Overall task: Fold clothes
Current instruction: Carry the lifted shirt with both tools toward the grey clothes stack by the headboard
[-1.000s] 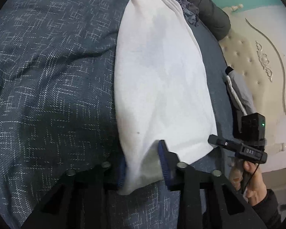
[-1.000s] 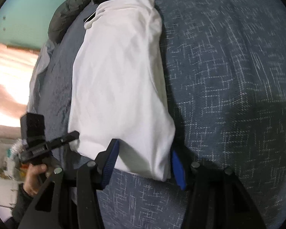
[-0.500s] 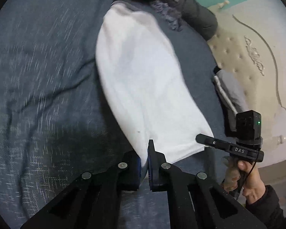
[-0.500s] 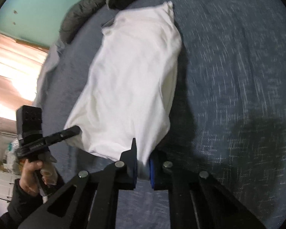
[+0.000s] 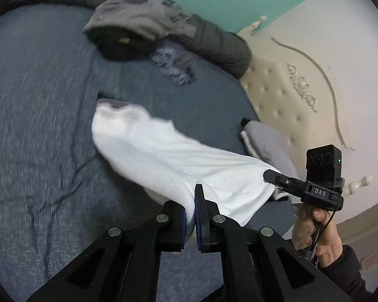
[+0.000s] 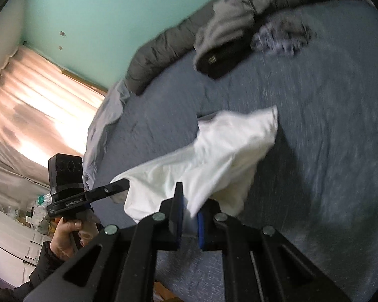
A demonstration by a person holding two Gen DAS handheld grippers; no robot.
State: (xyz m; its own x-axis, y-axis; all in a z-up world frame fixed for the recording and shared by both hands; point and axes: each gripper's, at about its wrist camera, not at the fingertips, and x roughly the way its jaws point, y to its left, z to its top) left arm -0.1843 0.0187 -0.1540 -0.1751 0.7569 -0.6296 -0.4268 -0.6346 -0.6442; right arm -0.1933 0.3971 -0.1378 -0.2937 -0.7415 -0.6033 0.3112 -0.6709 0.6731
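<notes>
A white garment (image 5: 163, 156) hangs lifted above the blue-grey bed (image 5: 37, 125), held by its near edge at two corners. My left gripper (image 5: 190, 216) is shut on one corner of it. My right gripper (image 6: 189, 216) is shut on the other corner; the cloth (image 6: 214, 156) drapes away from it, its far end trailing near the bed. The right gripper also shows in the left wrist view (image 5: 272, 176), and the left gripper in the right wrist view (image 6: 121, 186), each pinching the cloth's edge.
A pile of grey and dark clothes (image 5: 138, 32) and a patterned piece (image 5: 174, 68) lie at the far side of the bed. A dark rolled quilt (image 5: 221, 47) runs along the wall. A grey folded garment (image 5: 267, 138) lies by the cream headboard (image 5: 289, 95).
Both grippers closed on the garment's near corners, then lifted it off the bed and pulled it toward me; its far end has slid away from the clothes pile.
</notes>
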